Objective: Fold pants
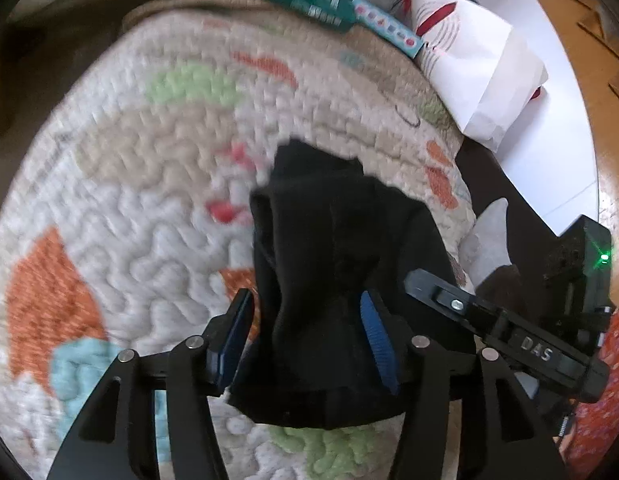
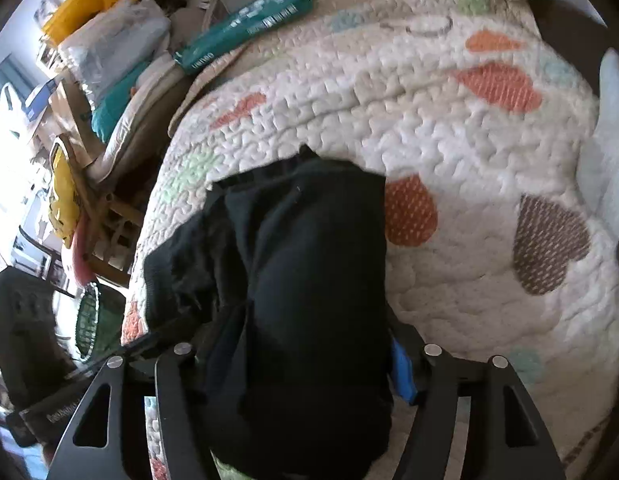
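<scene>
Gripping one pants [image 1: 329, 280], two hand-held grippers [image 1: 305, 340] [image 2: 297, 364]

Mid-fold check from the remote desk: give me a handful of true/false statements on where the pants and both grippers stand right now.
1. The pants are black. True.
2. The left gripper has pants fabric between its blue fingers. True.
3. The pants lie on a bare wooden table. False: they lie on a quilted blanket with coloured patches.
4. The right gripper hangs far from the pants. False: black fabric fills the gap between its fingers.
5. The left wrist view shows the other gripper at right, beside the pants. True.
</scene>
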The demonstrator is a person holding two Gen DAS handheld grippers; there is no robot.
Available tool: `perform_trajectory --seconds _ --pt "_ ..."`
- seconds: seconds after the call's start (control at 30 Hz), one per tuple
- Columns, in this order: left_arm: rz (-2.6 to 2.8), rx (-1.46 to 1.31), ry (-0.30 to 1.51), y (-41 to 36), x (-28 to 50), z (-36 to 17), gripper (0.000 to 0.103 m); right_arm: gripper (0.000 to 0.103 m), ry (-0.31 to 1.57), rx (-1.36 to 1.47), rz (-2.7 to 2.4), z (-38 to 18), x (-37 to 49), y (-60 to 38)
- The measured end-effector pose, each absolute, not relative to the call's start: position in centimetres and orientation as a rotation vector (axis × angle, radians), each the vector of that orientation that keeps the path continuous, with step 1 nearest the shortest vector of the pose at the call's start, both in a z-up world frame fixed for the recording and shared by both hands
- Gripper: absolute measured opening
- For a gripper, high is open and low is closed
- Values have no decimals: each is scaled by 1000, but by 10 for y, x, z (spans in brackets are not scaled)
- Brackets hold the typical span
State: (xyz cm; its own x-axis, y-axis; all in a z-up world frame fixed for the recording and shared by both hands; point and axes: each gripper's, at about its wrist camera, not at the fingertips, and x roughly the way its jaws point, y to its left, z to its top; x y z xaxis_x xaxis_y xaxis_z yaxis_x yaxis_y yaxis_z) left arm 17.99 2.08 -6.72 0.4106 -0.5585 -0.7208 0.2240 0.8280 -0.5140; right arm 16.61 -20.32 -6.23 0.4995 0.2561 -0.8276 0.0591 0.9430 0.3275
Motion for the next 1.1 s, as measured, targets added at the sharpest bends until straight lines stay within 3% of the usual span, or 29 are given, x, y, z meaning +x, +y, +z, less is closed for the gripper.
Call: perform_trajectory --seconds 0.17,0.3,0.83,1.1 --pt "-421 -256 1041 16 181 -74 57 77 1002 256 88 -45 143 -195" --pt "-411 -281 1059 21 184 -80 63 83 1071 174 73 -65 139 -183" --pt "-241 -97 813 30 82 -16 69 83 861 207 -13 -18 58 -193" --pt "-59 -78 572 29 6 20 98 83 845 196 -69 -17 27 -196"
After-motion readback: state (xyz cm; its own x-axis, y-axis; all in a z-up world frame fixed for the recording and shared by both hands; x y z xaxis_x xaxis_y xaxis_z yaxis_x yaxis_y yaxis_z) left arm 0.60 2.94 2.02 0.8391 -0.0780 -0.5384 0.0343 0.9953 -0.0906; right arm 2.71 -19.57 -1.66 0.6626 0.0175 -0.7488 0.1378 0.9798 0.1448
